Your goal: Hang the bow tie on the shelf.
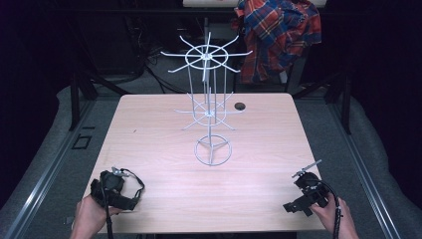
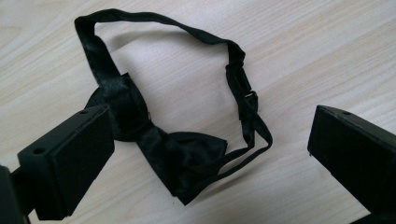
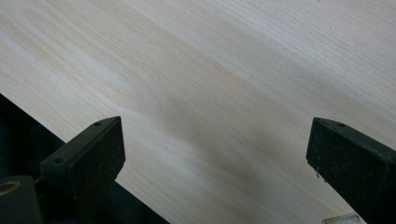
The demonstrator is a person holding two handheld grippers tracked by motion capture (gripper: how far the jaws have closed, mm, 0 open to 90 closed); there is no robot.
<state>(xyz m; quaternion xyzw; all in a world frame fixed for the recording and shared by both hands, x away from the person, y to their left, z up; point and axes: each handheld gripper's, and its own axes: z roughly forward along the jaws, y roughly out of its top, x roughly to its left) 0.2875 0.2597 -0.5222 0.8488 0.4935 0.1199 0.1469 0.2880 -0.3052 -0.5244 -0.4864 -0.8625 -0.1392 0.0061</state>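
Note:
A black satin bow tie [image 2: 182, 158] lies flat on the pale wooden table [image 1: 159, 129], its thin strap [image 2: 154, 21] looped away from the knot. My left gripper [image 2: 210, 140] hovers open over it, one jaw on each side; the left jaw covers part of one wing. In the high view that left gripper [image 1: 112, 189] is at the table's near left corner, held by a hand. My right gripper [image 1: 308, 191] is at the near right corner. It stands open [image 3: 215, 149] over bare wood by the table edge, nothing between its jaws.
A tall white wire rack [image 1: 208, 55] with two tiers of radial arms stands on a ring base [image 1: 213, 152] at the table's middle. A small dark hole [image 1: 240, 106] is behind it. A plaid shirt [image 1: 278, 35] hangs beyond the far edge.

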